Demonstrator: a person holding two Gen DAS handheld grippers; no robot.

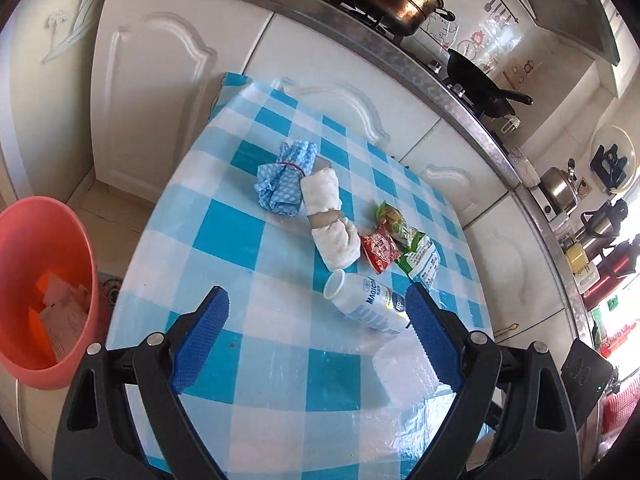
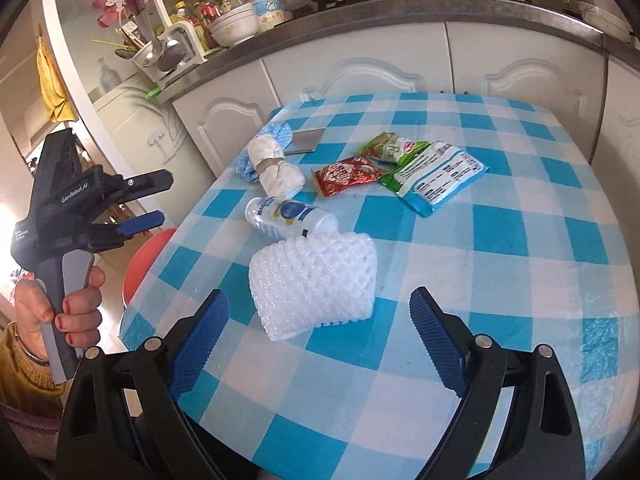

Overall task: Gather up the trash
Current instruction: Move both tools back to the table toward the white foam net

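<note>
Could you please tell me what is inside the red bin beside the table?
The red bin holds a few pale paper or card scraps lying near its bottom. Its near wall hides the rest of the floor, so anything beneath or beside them cannot be seen.

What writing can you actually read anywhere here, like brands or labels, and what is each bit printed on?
"MAGIC..." (rest cut off) on the white bottle lying on the table.
"GenRobot.AI" on the black body of the left hand-held gripper.
Red snack packet: print too blurred to read.
Green and white packet: small print and barcode, not legible.
Wall stickers behind the stove: a character and drawings, not readable.
</note>
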